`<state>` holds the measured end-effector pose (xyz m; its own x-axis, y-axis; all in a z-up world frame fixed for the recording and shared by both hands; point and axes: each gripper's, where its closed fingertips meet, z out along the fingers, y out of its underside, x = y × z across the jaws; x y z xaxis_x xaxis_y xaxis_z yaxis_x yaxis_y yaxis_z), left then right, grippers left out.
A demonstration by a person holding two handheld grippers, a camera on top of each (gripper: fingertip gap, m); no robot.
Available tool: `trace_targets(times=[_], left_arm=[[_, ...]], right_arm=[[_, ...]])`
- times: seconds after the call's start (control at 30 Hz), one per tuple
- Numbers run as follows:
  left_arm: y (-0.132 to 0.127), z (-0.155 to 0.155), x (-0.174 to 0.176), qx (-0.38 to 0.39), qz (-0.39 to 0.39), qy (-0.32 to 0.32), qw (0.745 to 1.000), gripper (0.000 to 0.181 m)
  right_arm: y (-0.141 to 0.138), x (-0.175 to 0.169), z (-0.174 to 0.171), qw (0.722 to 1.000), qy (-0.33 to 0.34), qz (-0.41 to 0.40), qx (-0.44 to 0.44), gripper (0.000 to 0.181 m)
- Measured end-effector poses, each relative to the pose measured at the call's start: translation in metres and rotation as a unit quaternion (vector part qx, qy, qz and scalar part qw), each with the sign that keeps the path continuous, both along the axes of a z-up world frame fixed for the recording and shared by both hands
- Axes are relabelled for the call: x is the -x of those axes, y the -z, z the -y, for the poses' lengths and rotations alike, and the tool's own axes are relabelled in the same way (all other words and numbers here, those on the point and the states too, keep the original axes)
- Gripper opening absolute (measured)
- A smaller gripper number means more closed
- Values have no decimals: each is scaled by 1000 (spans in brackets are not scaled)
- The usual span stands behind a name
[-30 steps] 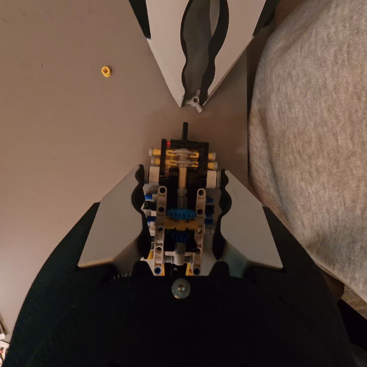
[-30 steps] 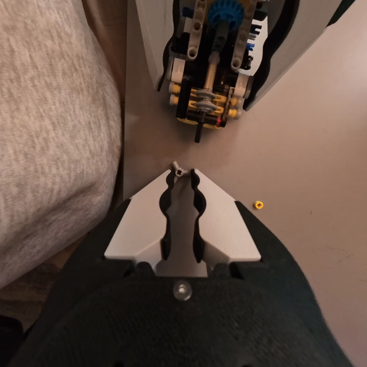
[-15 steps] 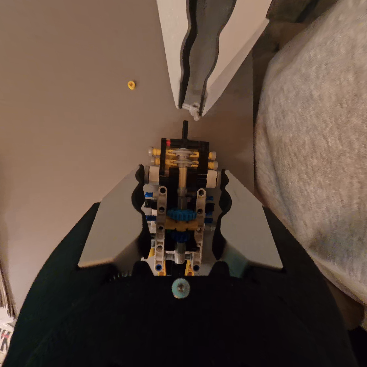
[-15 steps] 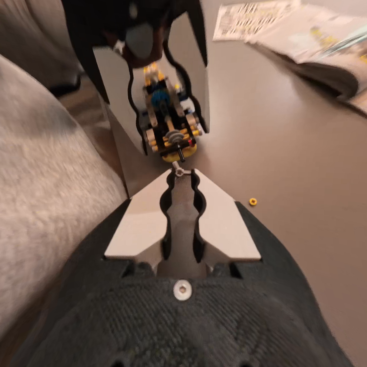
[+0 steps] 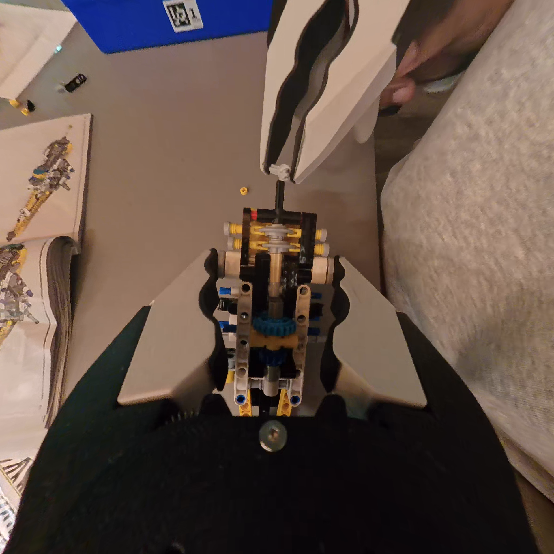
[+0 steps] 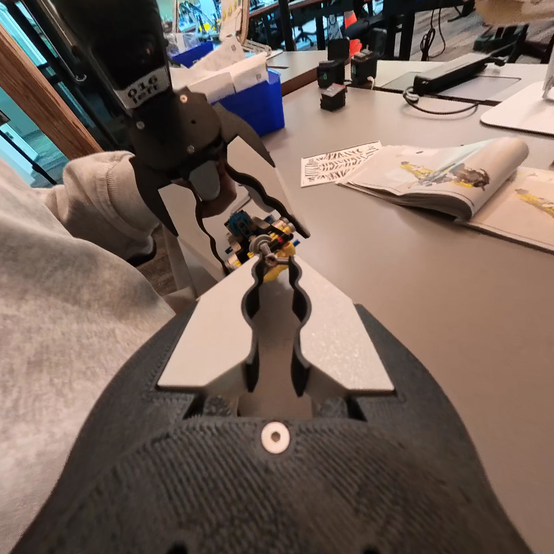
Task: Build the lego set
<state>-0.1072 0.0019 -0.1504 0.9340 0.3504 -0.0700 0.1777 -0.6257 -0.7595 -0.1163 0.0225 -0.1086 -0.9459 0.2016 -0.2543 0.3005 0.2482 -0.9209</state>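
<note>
The left tongs (image 5: 275, 269) are closed around a half-built lego model of black, yellow, grey and blue pieces (image 5: 274, 299), with one grey finger pressed on each side of it. The model sits deep between those fingers and sticks out past their tips. A thin black rod (image 5: 280, 195) pokes out of the model's front end. The right tongs (image 6: 274, 260) are nearly shut and pinch a small light grey lego connector piece (image 6: 274, 260) right at their tips. In the left wrist view this small piece (image 5: 279, 170) touches the end of the black rod, so the two tongs meet tip to tip above the smooth grey table (image 5: 168, 150). A tiny yellow round lego piece (image 5: 244, 191) lies on the table just beside the rod. An open instruction booklet with pictures (image 6: 443, 183) lies on the table well apart from the tongs, and a blue plastic bin (image 6: 257, 102) stands farther back. A person's grey sleeve (image 6: 75, 299) fills the side next to the tongs.
</note>
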Motion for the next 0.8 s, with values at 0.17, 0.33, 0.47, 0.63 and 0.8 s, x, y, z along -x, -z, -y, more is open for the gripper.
trace_targets(times=[0.17,0.33,0.47,0.63,0.8], left_arm=[[-22,-2,-14,-59,1,19,998,74],[-35,-1,-22,-78,9,42,996,74],[-38,-3,-24,-73,7,54,996,74],[-40,-9,-27,-69,4,65,995,74],[-41,-10,-25,-72,2,66,995,74]], right_arm=[[-26,-12,5,999,-31,-18,30,14],[-41,-23,9,994,-79,-63,30,14],[-46,-29,7,989,-111,-86,42,14],[-46,-34,3,985,-128,-100,55,14],[-47,-32,2,986,-121,-92,61,14]])
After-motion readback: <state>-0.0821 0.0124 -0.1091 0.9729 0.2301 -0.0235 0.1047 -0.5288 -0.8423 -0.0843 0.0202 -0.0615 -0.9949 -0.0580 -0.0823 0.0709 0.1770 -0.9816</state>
